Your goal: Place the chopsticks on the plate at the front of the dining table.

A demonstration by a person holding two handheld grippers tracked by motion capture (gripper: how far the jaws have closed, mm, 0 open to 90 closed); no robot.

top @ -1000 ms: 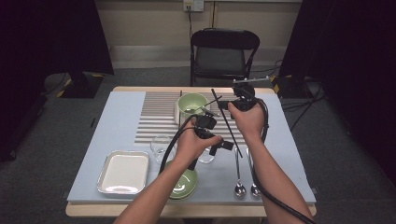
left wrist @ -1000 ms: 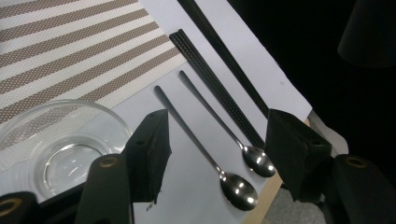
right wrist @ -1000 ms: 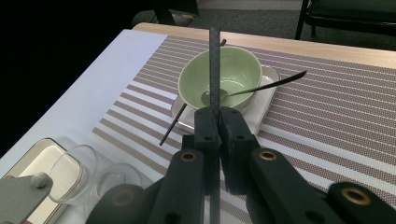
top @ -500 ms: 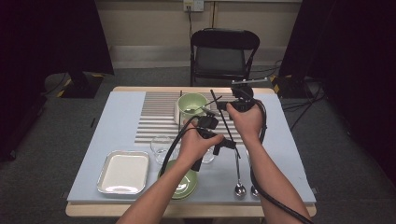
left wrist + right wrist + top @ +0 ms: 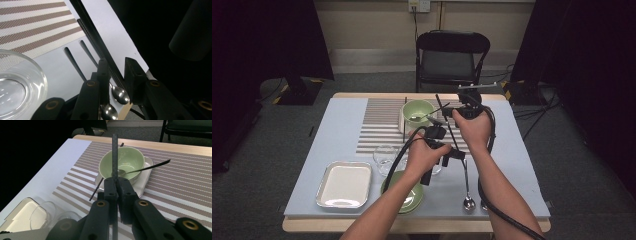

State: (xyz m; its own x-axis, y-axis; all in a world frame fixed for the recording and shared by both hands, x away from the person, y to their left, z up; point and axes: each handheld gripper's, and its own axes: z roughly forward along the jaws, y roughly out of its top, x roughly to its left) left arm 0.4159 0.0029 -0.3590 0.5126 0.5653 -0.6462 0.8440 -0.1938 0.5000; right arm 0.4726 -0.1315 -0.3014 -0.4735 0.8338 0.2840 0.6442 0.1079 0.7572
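Since before, chopstick (image 5: 115, 157) barely shifted

A thin, dark chopstick (image 5: 114, 157) stands nearly upright, pinched between the closed jaws of the right gripper (image 5: 116, 186) above the striped mat, just right of the green bowl. It reads as a slim black stick (image 5: 446, 119) in the high view, tilting slightly toward the far left

No legible text, labels, brands, numbers or signs in any view; nothing readable on the surface (image 5: 337, 130) or the items it carries.
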